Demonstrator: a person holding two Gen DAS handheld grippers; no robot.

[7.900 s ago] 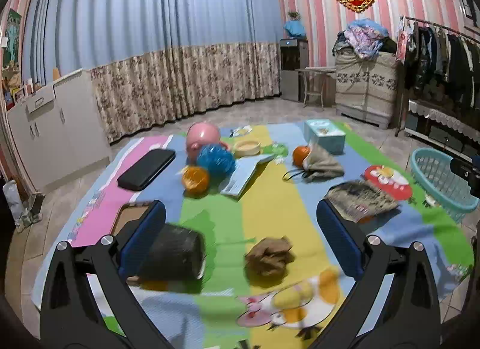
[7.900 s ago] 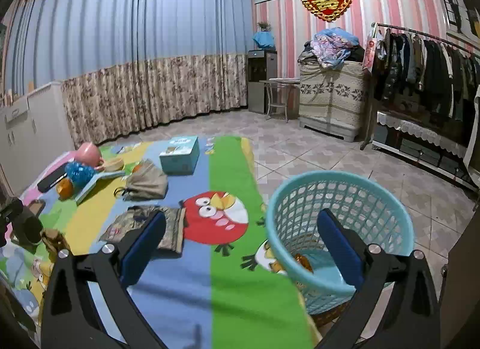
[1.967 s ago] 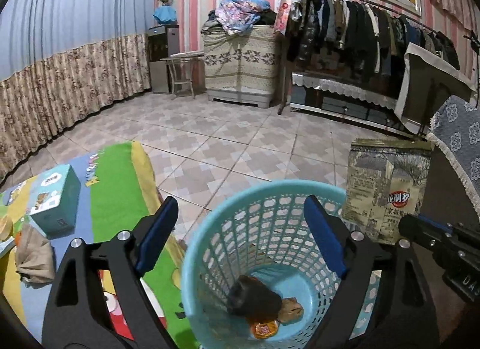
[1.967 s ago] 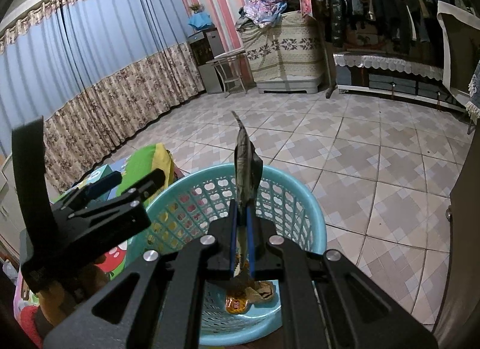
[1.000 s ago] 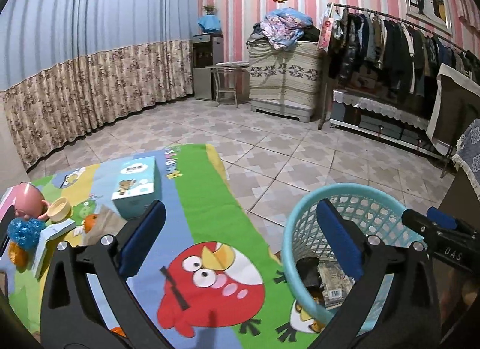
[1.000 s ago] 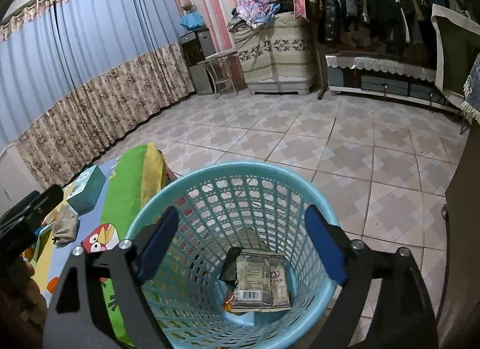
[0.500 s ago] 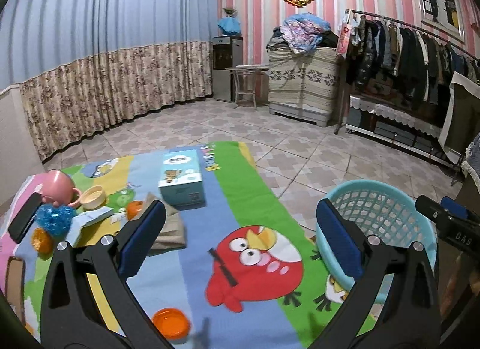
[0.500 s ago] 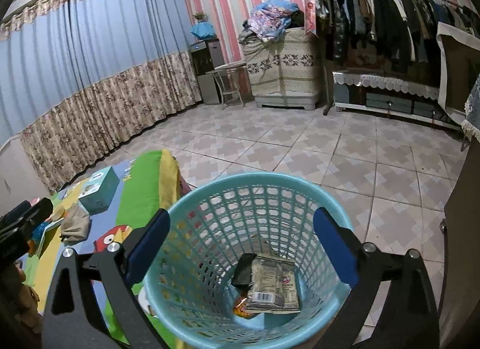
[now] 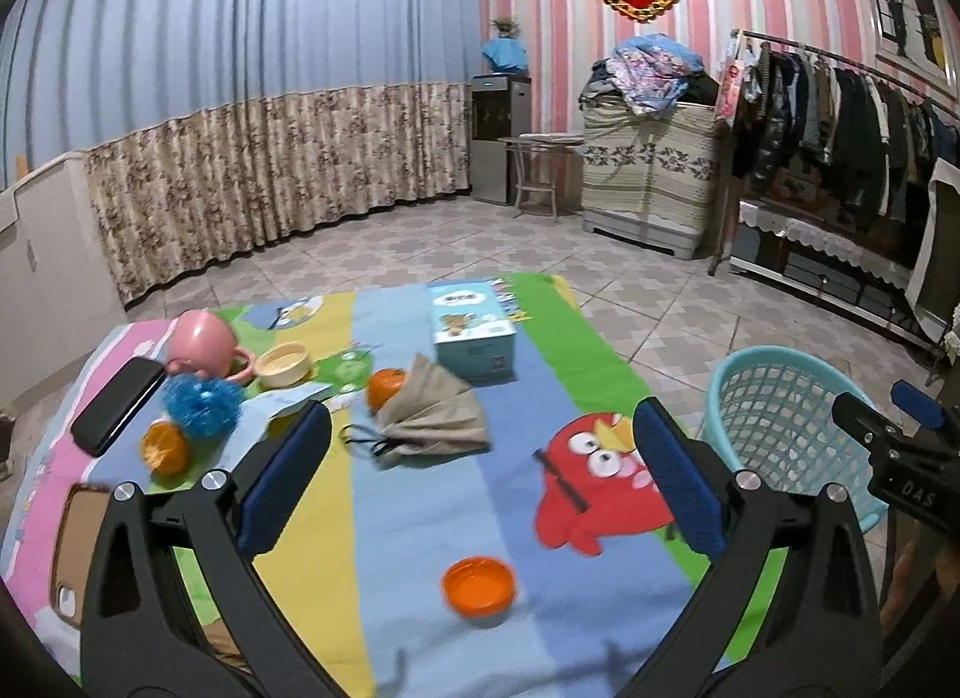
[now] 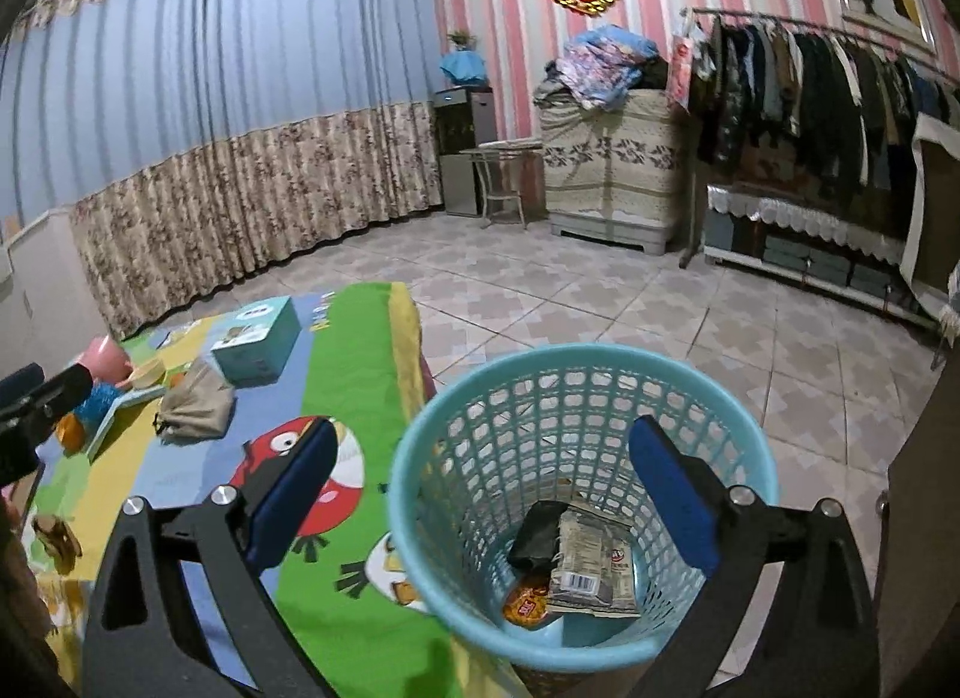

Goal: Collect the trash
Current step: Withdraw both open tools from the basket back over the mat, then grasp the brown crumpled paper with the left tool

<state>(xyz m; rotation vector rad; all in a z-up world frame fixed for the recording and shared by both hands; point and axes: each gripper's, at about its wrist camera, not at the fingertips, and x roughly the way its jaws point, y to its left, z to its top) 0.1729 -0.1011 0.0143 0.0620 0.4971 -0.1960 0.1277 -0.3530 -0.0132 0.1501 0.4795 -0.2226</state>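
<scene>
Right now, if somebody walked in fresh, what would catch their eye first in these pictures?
Probably the light blue plastic mesh basket on the tiled floor beside the mat, with a crumpled printed snack bag and other wrappers at its bottom. Next, the bright cartoon play mat with its big red bird, strewn with things, an orange round lid nearest. Both grippers hang open and empty, the right gripper over the basket, the left gripper above the mat.

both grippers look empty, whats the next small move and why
Probably lower the left gripper toward the orange lid on the mat. Both grippers are open and empty, the lid lies loose just ahead of and below its fingers, and the wrappers already sit in the basket under the right gripper.
</scene>
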